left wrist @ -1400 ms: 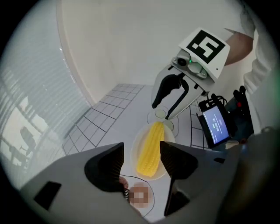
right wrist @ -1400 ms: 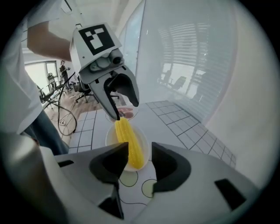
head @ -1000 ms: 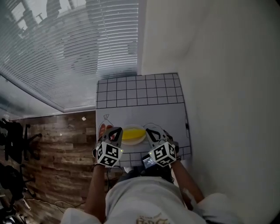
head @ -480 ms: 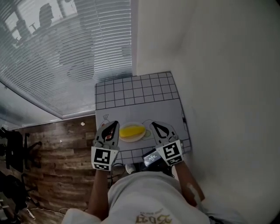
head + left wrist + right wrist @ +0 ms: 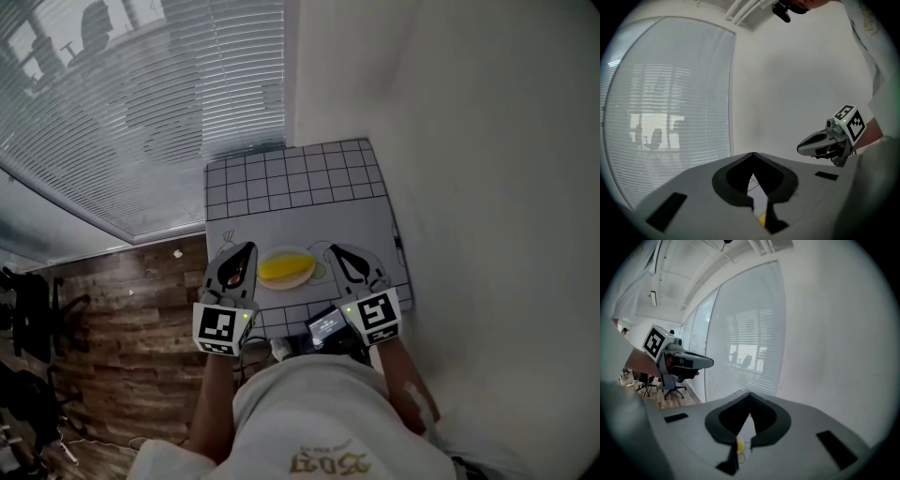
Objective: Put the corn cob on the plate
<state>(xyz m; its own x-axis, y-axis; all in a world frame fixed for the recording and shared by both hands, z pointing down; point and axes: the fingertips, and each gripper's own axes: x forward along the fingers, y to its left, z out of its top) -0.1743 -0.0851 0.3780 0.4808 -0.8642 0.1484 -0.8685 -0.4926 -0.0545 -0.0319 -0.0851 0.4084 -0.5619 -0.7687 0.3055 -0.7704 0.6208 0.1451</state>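
Nearest the head camera is the person's pale shirt [image 5: 309, 412], with a bare forearm reaching forward from each side of it. Between the forearms, just ahead of the shirt, sits a small lit screen [image 5: 328, 327].

The left gripper [image 5: 247, 248] and the right gripper [image 5: 334, 249] are held side by side, each with its marker cube toward the person and its tip pointing away. Each gripper view shows its own jaws drawn together to a point, with nothing between them. Both grippers aim roughly level, so those views take in mostly wall and window. The left gripper view shows the right gripper off to its right, and the right gripper view shows the left one off to its left.

The corn [image 5: 286, 266] lies on the plate [image 5: 266, 282], which sits between the two gripper tips in the head view. Neither tip touches it. The cob is yellow and lies crosswise to the person. A sliver of yellow also shows low in each gripper view, through the gap behind the closed tips.

The plate rests on a white mat [image 5: 309, 230] with a grid border and faint drawn outlines. It covers a small table set into a corner.

A plain white wall [image 5: 469, 141] runs along the right. On the left is a window with blinds [image 5: 141, 112]. Below the window a wood floor [image 5: 131, 309] shows, with dark chairs [image 5: 28, 300] at the far left edge.
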